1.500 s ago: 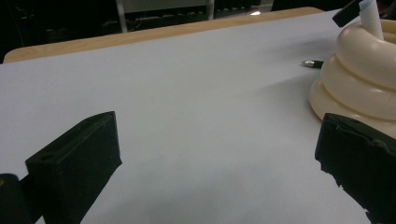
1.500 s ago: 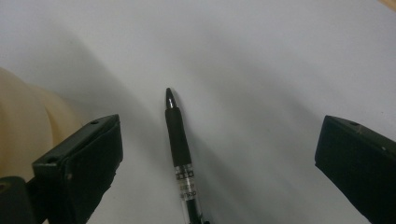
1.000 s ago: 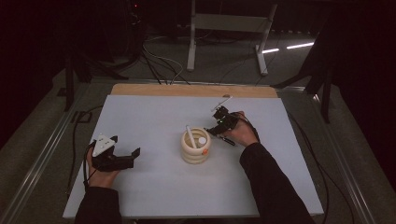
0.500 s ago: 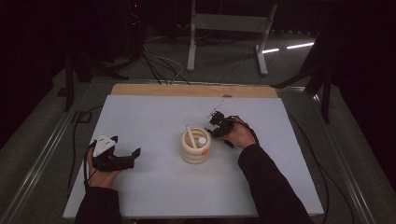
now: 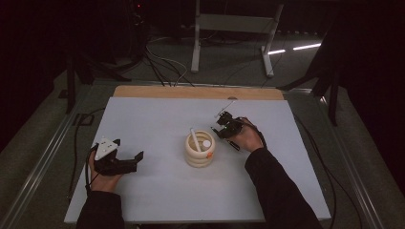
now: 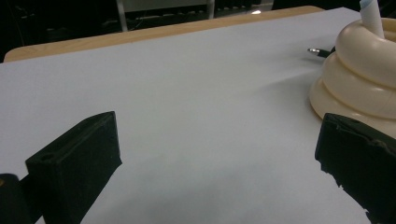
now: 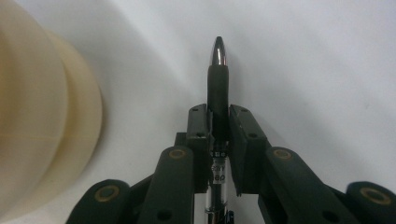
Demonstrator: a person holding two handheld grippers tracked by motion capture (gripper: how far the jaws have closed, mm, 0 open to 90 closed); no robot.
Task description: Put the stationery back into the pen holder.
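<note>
Right gripper (image 7: 218,122) pinching pen (image 7: 218,88) beside holder (image 5: 200,149) | left gripper (image 5: 119,160) spread, idle | step: pen grasped | next: lift, tip into holder

Gripper (image 7: 218,122): two black jaws closed tight on a pen.
Pen (image 7: 218,84): black grip and shiny silver tip, pointing straight up past the jaws.
Holder (image 7: 42,116): cream and round with ridges, at the left, near the pen.
Table (image 7: 317,65): white.
</note>
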